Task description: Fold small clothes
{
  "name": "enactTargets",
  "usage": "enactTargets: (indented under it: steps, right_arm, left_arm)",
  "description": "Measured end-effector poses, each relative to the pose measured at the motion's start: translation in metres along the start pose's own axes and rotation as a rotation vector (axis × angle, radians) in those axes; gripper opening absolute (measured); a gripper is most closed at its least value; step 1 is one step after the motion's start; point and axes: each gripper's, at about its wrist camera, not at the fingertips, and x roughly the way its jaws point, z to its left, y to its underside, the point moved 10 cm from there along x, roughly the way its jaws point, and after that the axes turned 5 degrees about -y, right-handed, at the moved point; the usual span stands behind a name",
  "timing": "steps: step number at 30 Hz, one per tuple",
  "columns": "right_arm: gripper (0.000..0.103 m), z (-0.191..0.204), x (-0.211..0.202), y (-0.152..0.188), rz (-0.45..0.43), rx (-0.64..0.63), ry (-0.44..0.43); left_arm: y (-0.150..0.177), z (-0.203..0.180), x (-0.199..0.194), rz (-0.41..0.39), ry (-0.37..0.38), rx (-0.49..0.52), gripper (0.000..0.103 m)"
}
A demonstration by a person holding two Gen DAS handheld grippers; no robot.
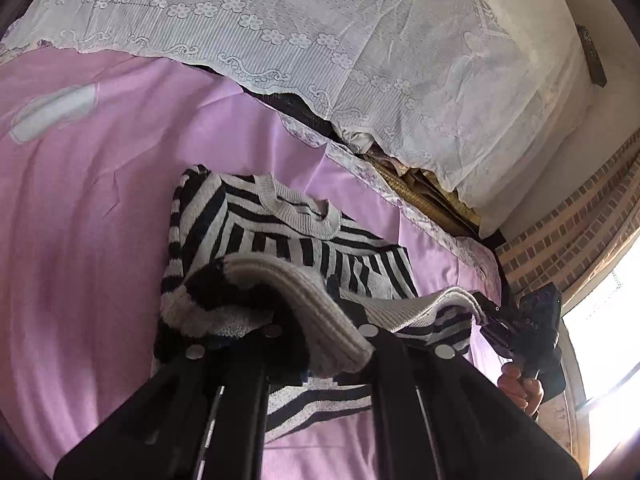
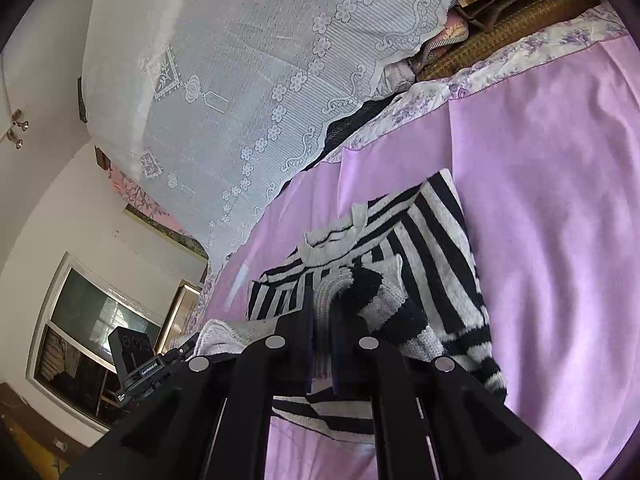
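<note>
A small black-and-white striped sweater [image 1: 304,240] lies on the pink bedsheet [image 1: 80,208], collar away from me. My left gripper [image 1: 320,344] is shut on the sweater's ribbed hem and holds it lifted over the body. My right gripper [image 2: 324,332] is shut on the same hem at its other end; it shows in the left wrist view [image 1: 500,328] at the right, hem stretched between the two. The sweater [image 2: 436,248] also shows in the right wrist view, with the left gripper [image 2: 176,356] at the lower left. The lower part of the sweater is hidden under the fingers.
A white lace cover [image 1: 320,40] drapes over a pile at the head of the bed. A brick wall [image 1: 568,236] and bright window stand at the right. In the right wrist view a window [image 2: 92,332] and white wall are at the left.
</note>
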Motion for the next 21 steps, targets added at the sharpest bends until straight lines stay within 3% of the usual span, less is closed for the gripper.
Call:
enactTargets:
  steps: [9,16,19,20,21]
  right_arm:
    - [0.007,-0.031,0.067,-0.056,-0.049,0.087,-0.013]
    - [0.009,-0.085,0.122,-0.066,-0.028,0.131,0.08]
    - [0.012,-0.096,0.128,-0.063,-0.019,0.149,0.068]
    - [0.015,-0.093,0.125,-0.065,-0.027,0.15,0.052]
    - [0.031,-0.091,0.12,-0.067,-0.046,0.149,0.047]
  left_arm:
    - [-0.054,0.018,0.048,-0.04,-0.036,-0.026,0.006]
    - [-0.052,0.055,0.105,0.009,-0.153,-0.032,0.013]
    - [-0.049,0.06,0.108,0.014,-0.131,-0.035,0.015]
    - [-0.051,0.058,0.102,-0.001,-0.115,-0.039,0.022]
    - [-0.055,0.056,0.094,-0.029,-0.111,-0.044,0.044]
